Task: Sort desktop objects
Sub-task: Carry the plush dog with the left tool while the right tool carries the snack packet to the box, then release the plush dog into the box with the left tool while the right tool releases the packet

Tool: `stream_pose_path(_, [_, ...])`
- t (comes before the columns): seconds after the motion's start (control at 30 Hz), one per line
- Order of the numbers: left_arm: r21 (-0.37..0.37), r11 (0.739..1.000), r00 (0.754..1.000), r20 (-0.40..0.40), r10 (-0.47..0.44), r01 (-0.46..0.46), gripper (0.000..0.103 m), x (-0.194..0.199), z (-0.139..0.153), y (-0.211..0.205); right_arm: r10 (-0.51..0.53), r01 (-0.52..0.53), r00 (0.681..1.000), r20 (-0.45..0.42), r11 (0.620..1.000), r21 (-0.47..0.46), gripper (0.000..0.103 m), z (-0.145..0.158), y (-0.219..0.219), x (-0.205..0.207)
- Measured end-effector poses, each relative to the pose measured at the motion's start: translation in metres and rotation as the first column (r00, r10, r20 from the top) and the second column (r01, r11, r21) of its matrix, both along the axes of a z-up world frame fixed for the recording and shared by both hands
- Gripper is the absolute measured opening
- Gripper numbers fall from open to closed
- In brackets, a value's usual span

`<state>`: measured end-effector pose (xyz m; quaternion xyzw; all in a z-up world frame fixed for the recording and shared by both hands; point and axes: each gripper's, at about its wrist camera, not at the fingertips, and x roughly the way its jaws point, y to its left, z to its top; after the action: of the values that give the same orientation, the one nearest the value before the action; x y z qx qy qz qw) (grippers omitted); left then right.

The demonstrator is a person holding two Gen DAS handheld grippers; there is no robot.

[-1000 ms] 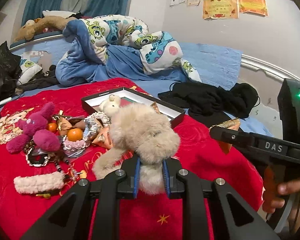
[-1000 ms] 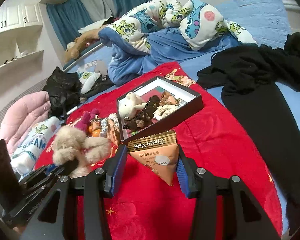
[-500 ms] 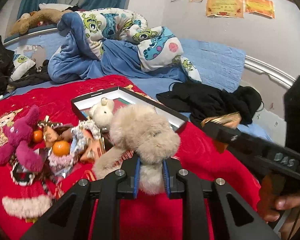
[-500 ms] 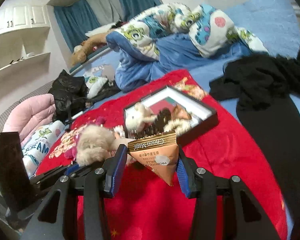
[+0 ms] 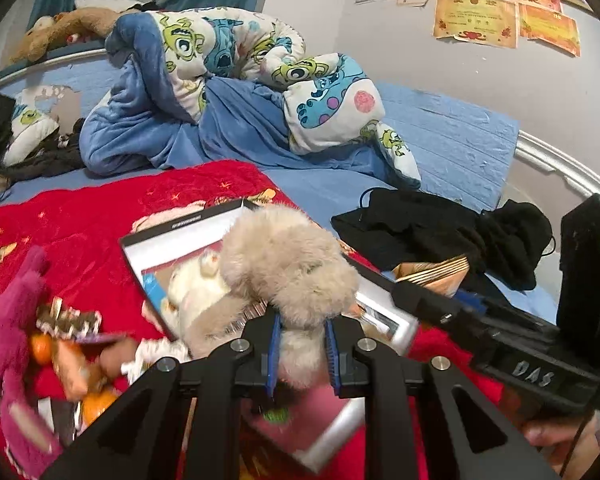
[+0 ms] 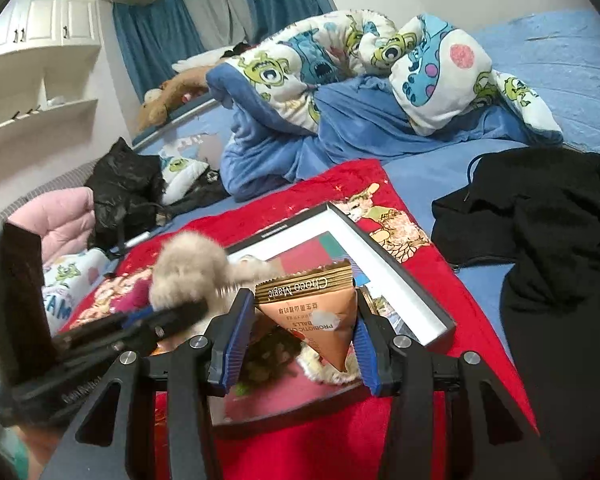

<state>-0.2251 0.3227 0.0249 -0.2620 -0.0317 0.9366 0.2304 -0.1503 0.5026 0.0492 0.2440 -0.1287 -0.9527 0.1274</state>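
Snack packet (image 6: 314, 312) in right claw (image 6: 300, 338)

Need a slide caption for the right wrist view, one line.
Right gripper holds a triangular orange snack packet above the open black box on the red blanket.

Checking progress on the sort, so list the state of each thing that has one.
left claw: shut on beige plush toy
right claw: shut on snack packet
black box: open, toys inside
pink plush: lying outside the box
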Motion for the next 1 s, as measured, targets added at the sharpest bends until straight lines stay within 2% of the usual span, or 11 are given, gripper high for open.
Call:
stream_pose_path(0.07, [-0.015, 1.0, 1.0, -0.01, 0.009, -0.009, 0.02, -0.008, -0.002, 0.004, -0.019, 0.019, 1.0, 0.018, 1.0, 0.009, 0.046, -0.007, 0.0, -0.012])
stream_pose_path(0.27, [-0.012, 1.0, 0.999, 0.039, -0.015, 0.015, 0.02, -0.027, -0.026, 0.012, -0.044, 0.039, 0.997, 0.06, 0.996, 0.077, 0.046, -0.024, 0.002, -0.037])
stream_pose_path(0.37, [-0.079, 0.997, 0.999, 0.032, -0.008, 0.01, 0.02, -0.028, -0.048, 0.022, -0.055, 0.042, 0.994, 0.099, 0.991, 0.127, 0.046, -0.037, 0.0, -0.046])
stream_pose_path(0.47, [-0.087, 0.996, 1.0, 0.012, -0.011, 0.012, 0.02, -0.025, -0.05, 0.025, -0.052, 0.029, 0.99, 0.133, 0.985, 0.173, 0.046, -0.05, -0.005, -0.057])
stream_pose_path(0.67, [-0.074, 0.997, 1.0, 0.001, 0.011, -0.011, 0.02, -0.024, -0.057, 0.023, -0.043, 0.019, 0.993, 0.109, 0.977, 0.212, 0.046, -0.057, -0.01, -0.054])
stream_pose_path(1.0, [-0.091, 0.996, 1.0, -0.013, 0.014, -0.016, 0.02, -0.022, -0.058, 0.024, -0.032, 0.015, 0.996, 0.079, 0.977, 0.212, 0.046, -0.056, -0.012, -0.05])
